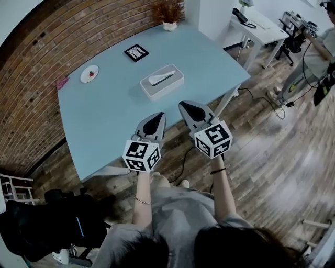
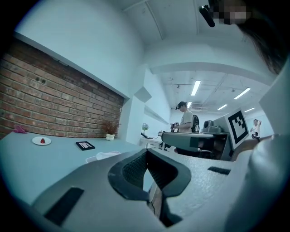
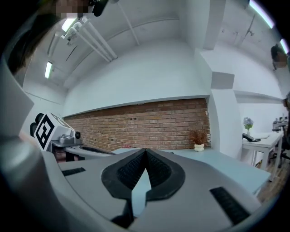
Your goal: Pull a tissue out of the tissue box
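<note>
A white tissue box (image 1: 162, 82) lies in the middle of the pale blue table (image 1: 104, 120), with a white tissue (image 1: 160, 78) poking from its slot. In the left gripper view the tissue box (image 2: 102, 157) shows low on the table, just past the jaws. My left gripper (image 1: 159, 116) and right gripper (image 1: 184, 106) hover side by side over the table's near edge, short of the box. Both grippers are shut with nothing between the jaws, left gripper (image 2: 146, 154), right gripper (image 3: 145, 152).
On the table stand a small white plate with something red (image 1: 89, 74), a black-framed picture (image 1: 136, 52) and a potted plant (image 1: 168, 11) at the far end. A brick wall runs along the left. A white desk (image 1: 259, 26) and a standing person (image 1: 314, 57) are at the right.
</note>
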